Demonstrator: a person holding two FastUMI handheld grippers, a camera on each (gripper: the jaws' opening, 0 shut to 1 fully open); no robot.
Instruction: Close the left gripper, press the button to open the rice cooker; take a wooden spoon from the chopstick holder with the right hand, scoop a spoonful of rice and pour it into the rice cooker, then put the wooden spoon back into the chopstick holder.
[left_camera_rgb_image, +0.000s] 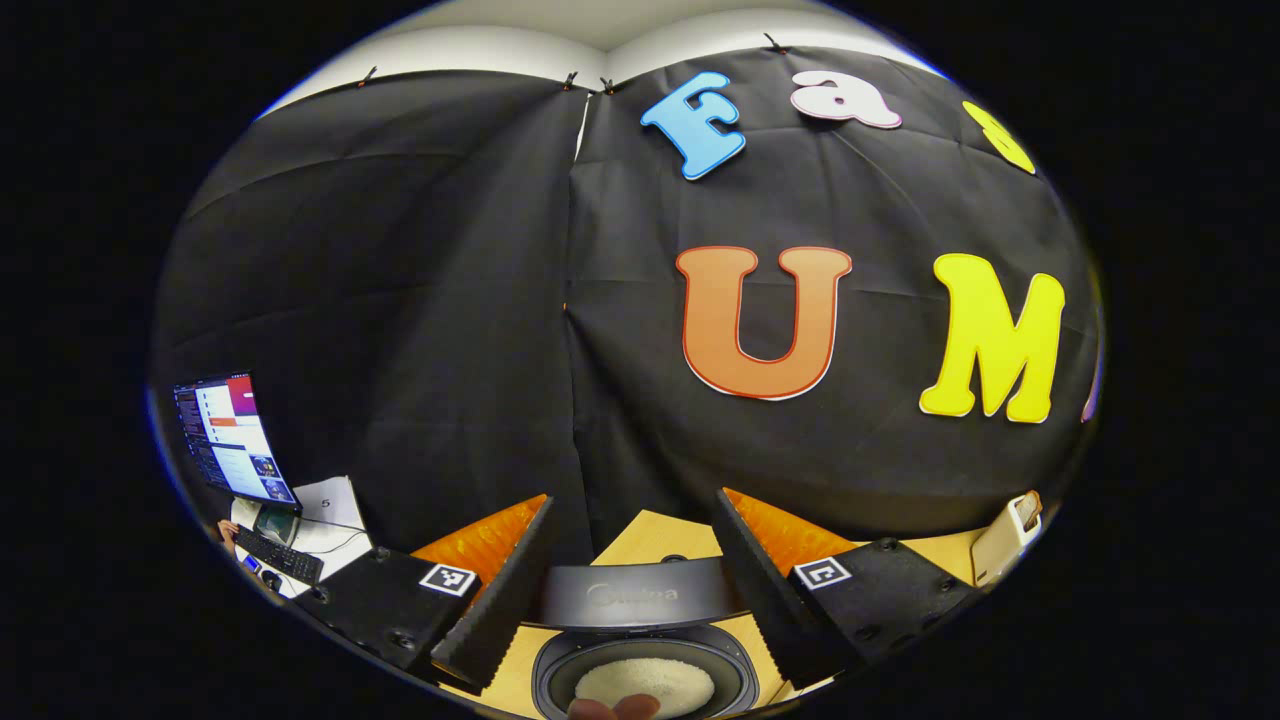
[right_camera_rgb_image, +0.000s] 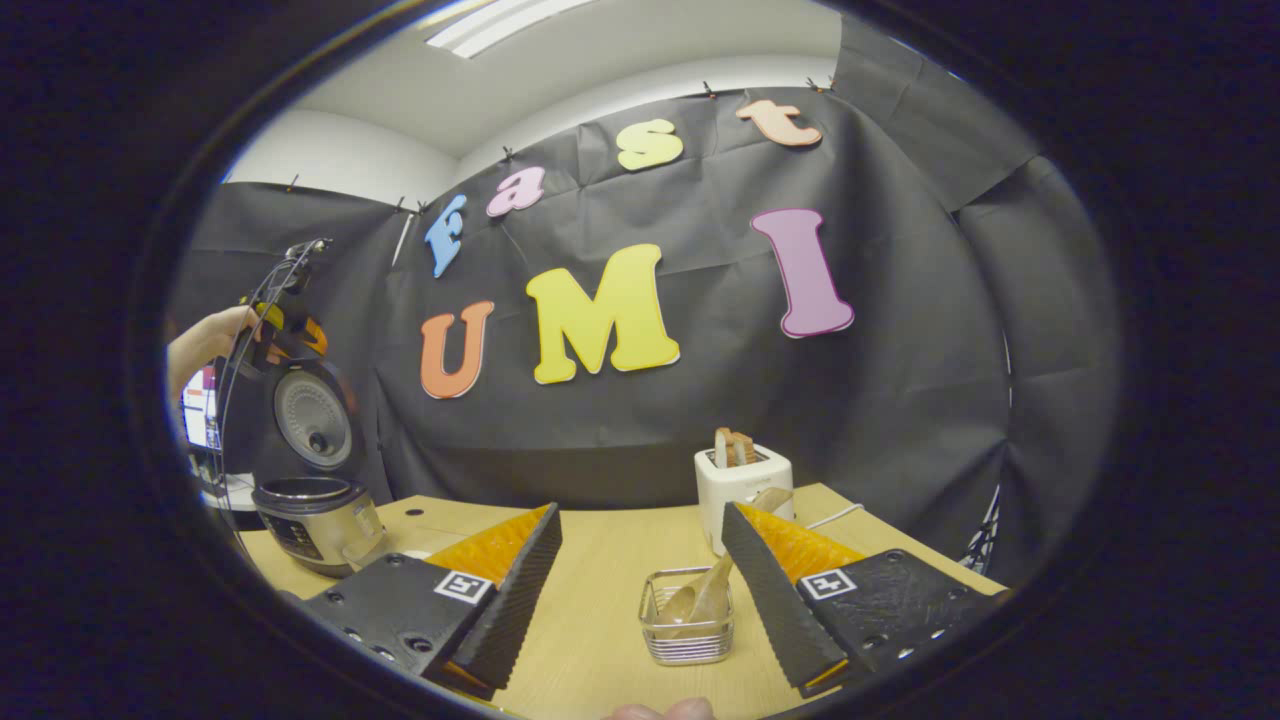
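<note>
Right gripper (right_camera_rgb_image: 640, 590) hangs over the pale wooden table (right_camera_rgb_image: 600, 560) with its jaws spread wide and nothing between them; straight ahead, between the two fingers in the right gripper view, stands the small clear-walled wire chopstick holder (right_camera_rgb_image: 687, 632), and in it leans a light wooden spoon (right_camera_rgb_image: 712, 590), bowl down and handle slanting up toward the right finger; behind the holder sits a white toaster (right_camera_rgb_image: 742, 482) with slices in its slots; well off to the left stands the silver rice cooker (right_camera_rgb_image: 318, 520), its round lid (right_camera_rgb_image: 312, 418) already swung up, so the button step looks done and the spoon not yet taken. Left gripper (left_camera_rgb_image: 635, 600) also stands wide open and empty, poised above the cooker, whose dark inner pot (left_camera_rgb_image: 640, 672) shows a white mound of rice (left_camera_rgb_image: 645, 685) low in the left gripper view. My judgement: the spoon will be light, stiff and a little slick, and its thin handle could pivot between the pads; taking it on the upper handle, clear of the holder's rim, seems safest; the holder itself looks light enough to tip or drag if the spoon catches on the way out.
</note>
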